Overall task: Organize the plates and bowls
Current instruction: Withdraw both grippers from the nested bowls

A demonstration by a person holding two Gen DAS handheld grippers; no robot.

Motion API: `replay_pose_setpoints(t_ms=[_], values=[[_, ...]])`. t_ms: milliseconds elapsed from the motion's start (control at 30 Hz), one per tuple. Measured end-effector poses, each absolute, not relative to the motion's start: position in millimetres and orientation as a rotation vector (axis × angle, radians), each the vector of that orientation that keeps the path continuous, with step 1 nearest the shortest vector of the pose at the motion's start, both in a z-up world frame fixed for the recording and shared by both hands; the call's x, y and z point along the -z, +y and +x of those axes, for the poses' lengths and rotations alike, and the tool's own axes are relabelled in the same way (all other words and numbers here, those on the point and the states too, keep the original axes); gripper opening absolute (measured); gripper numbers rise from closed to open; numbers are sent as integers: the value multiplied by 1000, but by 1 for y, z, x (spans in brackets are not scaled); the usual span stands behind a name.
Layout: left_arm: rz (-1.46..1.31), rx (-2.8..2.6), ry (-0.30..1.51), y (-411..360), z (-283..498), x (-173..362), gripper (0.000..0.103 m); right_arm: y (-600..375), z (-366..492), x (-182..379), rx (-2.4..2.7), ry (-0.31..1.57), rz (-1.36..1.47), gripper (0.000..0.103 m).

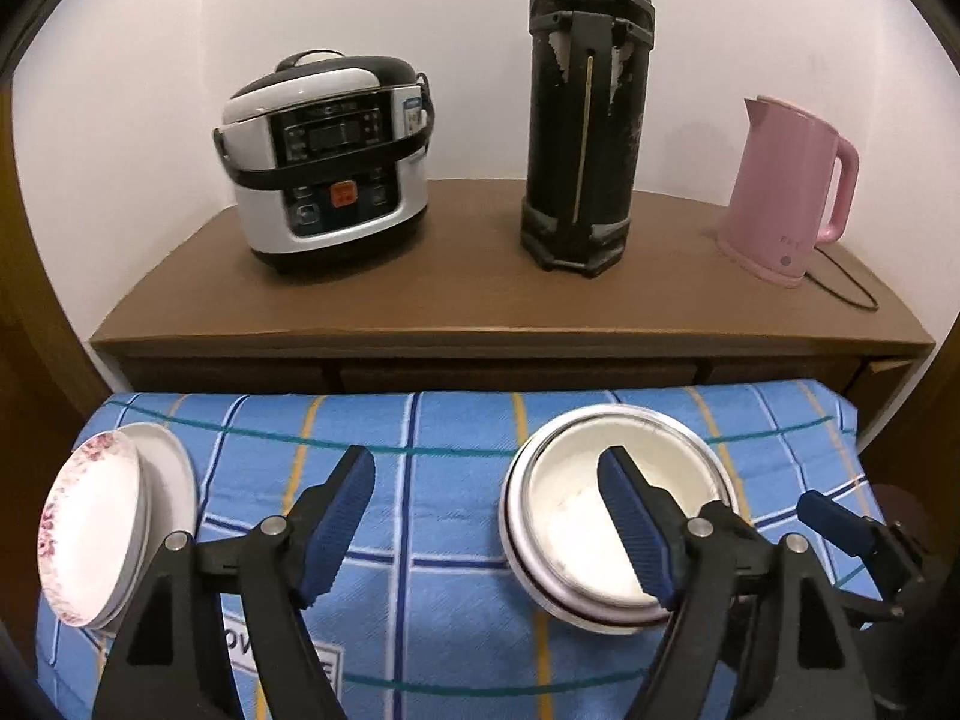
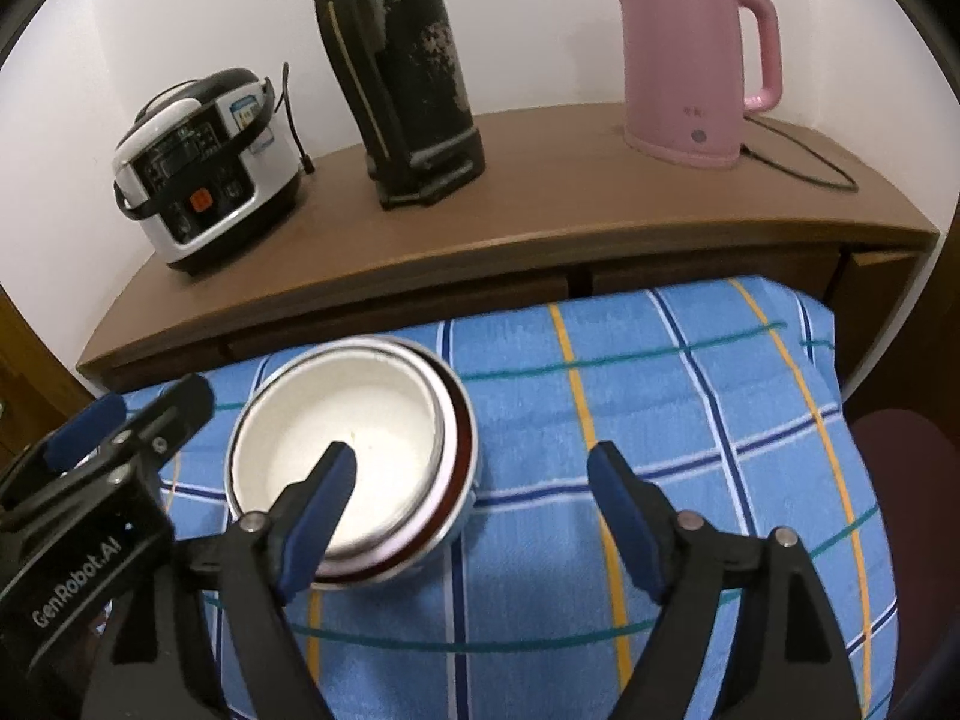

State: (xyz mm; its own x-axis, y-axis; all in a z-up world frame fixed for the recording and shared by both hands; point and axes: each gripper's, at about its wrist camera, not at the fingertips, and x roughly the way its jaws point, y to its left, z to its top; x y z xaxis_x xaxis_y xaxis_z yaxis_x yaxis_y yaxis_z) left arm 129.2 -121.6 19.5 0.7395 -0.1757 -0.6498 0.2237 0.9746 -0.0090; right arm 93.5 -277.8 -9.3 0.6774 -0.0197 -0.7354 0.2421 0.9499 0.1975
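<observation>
The blue checked cloth (image 1: pixel 456 540) covers a low surface whose far edge runs just in front of a brown wooden cabinet (image 1: pixel 480 300); between the stacked plates (image 1: pixel 102 522) at the cloth's left edge and the stacked bowls (image 1: pixel 606 510) right of centre lies a broad stretch of bare cloth, and in the right wrist view more bare cloth spreads to the right of the bowls (image 2: pixel 354 456) as far as the rounded right edge. The plates, the top one with a pink-flecked rim, sit close to the left edge. The bowls are nested — a white bowl inside one with a dark red band. On the cabinet, against a plain white wall, stand a rice cooker (image 1: pixel 327 162) at the left, a tall black flask (image 1: pixel 585 114) in the middle and a pink kettle (image 1: pixel 786 192) at the right, its cord trailing on the wood. The left gripper (image 1: pixel 486 516) hangs above the cloth with its fingers wide apart, holding nothing, its right finger in front of the bowls. The right gripper (image 2: pixel 471 504) is likewise spread and empty, its left finger in front of the bowls — the two tools sit side by side, near each other.
</observation>
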Motion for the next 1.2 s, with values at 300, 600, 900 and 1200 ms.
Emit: replay_pose_setpoints(t_ms=[300, 600, 900, 1200], values=[[89, 196, 721, -105, 105, -5, 79, -277, 64, 21, 160, 795, 309, 85], [120, 177, 691, -103, 85, -4, 79, -275, 39, 11, 166, 736, 312, 85], [137, 174, 683, -106, 69, -4, 79, -268, 22, 4, 159, 715, 292, 85], [136, 174, 676, -103, 59, -5, 79, -265, 9, -2, 165, 698, 286, 85]])
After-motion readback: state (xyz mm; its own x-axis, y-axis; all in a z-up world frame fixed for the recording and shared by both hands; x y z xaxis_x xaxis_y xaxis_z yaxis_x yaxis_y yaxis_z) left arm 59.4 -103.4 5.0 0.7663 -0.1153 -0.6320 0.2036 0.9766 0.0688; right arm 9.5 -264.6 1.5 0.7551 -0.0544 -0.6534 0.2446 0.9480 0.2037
